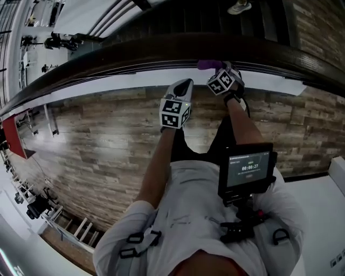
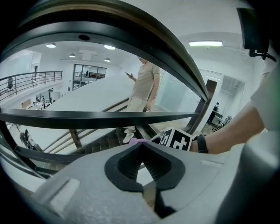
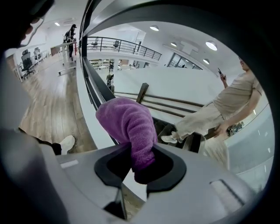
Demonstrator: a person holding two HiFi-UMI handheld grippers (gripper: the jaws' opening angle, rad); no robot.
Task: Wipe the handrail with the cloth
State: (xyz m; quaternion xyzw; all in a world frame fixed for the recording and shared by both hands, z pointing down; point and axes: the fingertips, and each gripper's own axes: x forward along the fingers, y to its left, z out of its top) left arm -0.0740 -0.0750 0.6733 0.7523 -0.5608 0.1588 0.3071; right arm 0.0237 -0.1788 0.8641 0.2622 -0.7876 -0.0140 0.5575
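**Plank floor, dark handrail, and what rests on them**

You stand on a wood-plank floor (image 1: 97, 145) of mixed brown and grey boards, and your white shoe (image 3: 66, 143) rests on it. A white strip (image 1: 124, 82) runs along the floor's edge at the foot of the railing. Above that strip the dark handrail (image 1: 161, 51) sweeps across in front of you. A purple cloth (image 3: 129, 124) lies draped over the top of the rail. Beyond the rail are dark stair steps (image 1: 199, 19), and another person's pale shoe (image 1: 239, 7) is planted on one of them.
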